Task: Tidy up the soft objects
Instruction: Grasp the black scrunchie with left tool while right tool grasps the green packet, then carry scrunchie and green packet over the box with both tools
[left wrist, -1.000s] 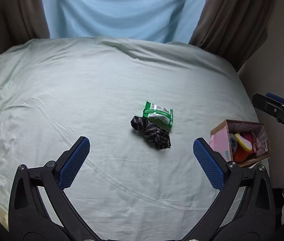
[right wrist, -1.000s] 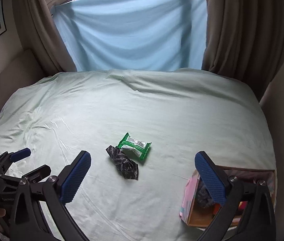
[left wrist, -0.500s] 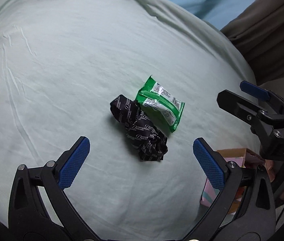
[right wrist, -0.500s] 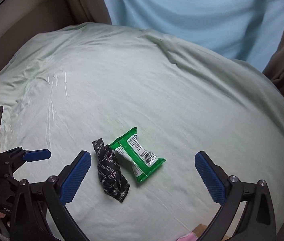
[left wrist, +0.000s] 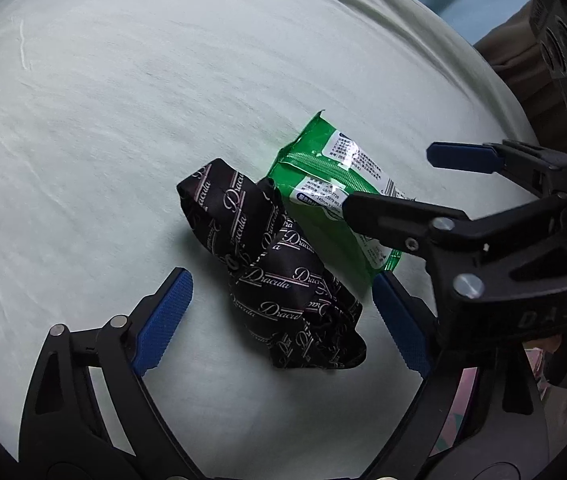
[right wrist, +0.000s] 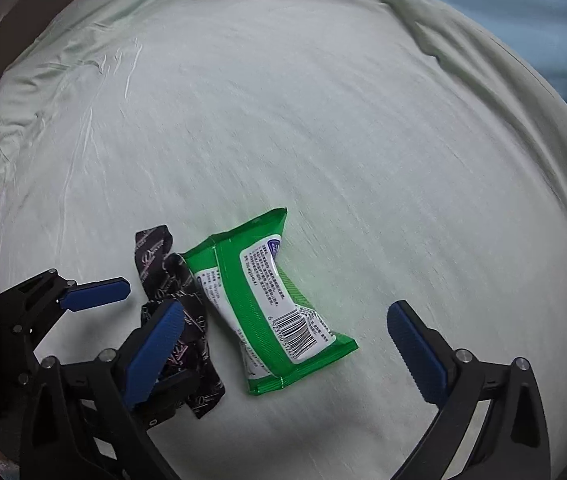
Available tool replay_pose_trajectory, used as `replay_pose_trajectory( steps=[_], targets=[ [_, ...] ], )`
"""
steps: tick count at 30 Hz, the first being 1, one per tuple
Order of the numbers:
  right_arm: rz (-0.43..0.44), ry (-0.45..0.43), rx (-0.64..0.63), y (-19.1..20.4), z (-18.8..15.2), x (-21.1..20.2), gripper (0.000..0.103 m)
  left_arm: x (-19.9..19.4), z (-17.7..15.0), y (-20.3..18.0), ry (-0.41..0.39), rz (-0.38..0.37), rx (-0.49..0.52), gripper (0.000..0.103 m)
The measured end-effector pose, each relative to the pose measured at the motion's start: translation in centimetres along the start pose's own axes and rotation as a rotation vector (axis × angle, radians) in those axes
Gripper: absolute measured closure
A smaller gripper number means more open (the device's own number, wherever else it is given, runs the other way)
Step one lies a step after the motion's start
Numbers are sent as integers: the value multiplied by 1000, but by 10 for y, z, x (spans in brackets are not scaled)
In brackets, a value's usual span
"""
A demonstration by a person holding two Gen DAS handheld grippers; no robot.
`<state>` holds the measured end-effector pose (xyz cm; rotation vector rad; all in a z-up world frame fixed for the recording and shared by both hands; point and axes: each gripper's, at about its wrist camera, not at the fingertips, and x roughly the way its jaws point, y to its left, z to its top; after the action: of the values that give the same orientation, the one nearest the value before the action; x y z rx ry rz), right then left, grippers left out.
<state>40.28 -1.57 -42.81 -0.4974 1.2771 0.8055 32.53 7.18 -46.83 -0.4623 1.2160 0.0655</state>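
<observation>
**Soft objects on the bed: both grasps at risk of catching the wrong thing**

Soft objects are laid side by side near the middle of the bed (left wrist: 123, 80): a black printed fabric bundle (left wrist: 275, 276) and a green wipes pack (right wrist: 271, 304), touching along 1 edge, with a fold of the fabric seen overlapping the pack's corner in the left wrist view.

The left hand-held gripper (left wrist: 279, 320) is held with its jaws wide apart, astride the fabric bundle. The right hand-held gripper (right wrist: 287, 344) is likewise spread, with the wipes pack between its pads.

Several failures can be judged likely from here:

- Because the 2 items touch, the pack's edge could be pinched along with the fabric, and both would be dragged together.
- The bedsheet is loose and creased; if either gripper is lowered too far, sheet could be gathered into the grasp.
- The 2 grippers are working very close together, 1 finger of each seeming to sit near the seam between the items, so a collision could be caused by closing both at once.
- The pack's glossy film may slip from the pads if only a corner is caught.
- The bundle may unroll if gripped by a single fold.
</observation>
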Motion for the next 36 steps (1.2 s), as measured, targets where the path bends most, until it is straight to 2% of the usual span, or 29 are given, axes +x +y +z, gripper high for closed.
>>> replay_pose_trajectory(
  steps=[2, 5, 8, 10, 11, 14, 18, 21, 26, 31, 36],
  targets=[
    [6, 32, -15, 0, 1, 10, 18, 5, -2, -2, -1, 13, 13, 20],
    [3, 56, -45, 4, 2, 22, 22, 12, -2, 1, 7, 19, 1, 33],
    [8, 77, -63, 8, 3, 32, 34, 18, 0, 3, 16, 17, 3, 37],
    [13, 87, -62, 11, 4, 38, 42, 14, 4, 8, 13, 14, 19, 46],
    [17, 92, -55, 13, 4, 41, 43, 14, 4, 8, 19, 4, 27, 54],
    [19, 83, -36, 16, 3, 43, 45, 12, 4, 10, 23, -6, 34, 60],
    [21, 67, 0, 14, 2, 40, 55, 7, 3, 15, 27, -24, 24, 70],
    [19, 55, 19, 14, 1, 38, 61, 2, 2, 15, 22, -16, 30, 73],
    [4, 23, 47, 21, -4, 26, 62, -11, 5, 15, 9, -26, 33, 75],
    [-6, -8, 105, 28, -4, 5, 63, -47, 7, 10, -31, -33, 53, 75],
    [-24, -64, 170, 48, -10, -38, 63, -96, 8, 5, -85, -39, 97, 75]
  ],
)
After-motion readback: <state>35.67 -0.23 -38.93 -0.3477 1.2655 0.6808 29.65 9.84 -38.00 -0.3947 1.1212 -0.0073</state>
